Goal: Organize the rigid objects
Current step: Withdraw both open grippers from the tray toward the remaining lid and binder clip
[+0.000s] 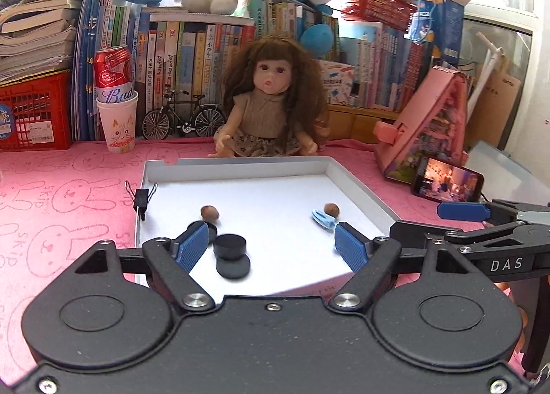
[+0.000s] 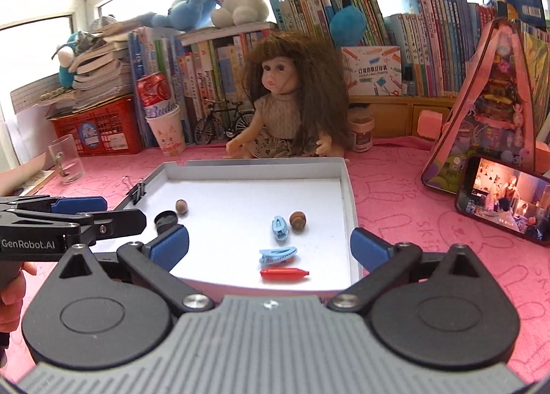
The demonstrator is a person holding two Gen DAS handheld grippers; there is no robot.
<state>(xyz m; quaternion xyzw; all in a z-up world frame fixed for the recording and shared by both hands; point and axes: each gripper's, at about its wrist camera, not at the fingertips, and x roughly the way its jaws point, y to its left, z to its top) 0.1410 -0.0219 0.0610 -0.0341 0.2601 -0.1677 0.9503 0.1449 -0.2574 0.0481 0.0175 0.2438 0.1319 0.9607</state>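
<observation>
Pink rabbit-print cloth [image 2: 405, 187] covers the desk, with a doll [image 2: 292, 98] and books behind; white shallow tray [image 2: 349, 187] holds black discs [image 1: 230, 246], two wooden beads [image 2: 297, 220], two blue hair clips [image 2: 277, 254] and a red pen cap [image 2: 284, 273]; left gripper [image 1: 271, 248] and right gripper [image 2: 270, 246] both stand apart, gripping nothing; apparently between placements; next move calls for finding another loose item.

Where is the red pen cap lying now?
In the right wrist view, the red pen cap lies inside the white tray, near its front edge, just below a blue hair clip.
</observation>
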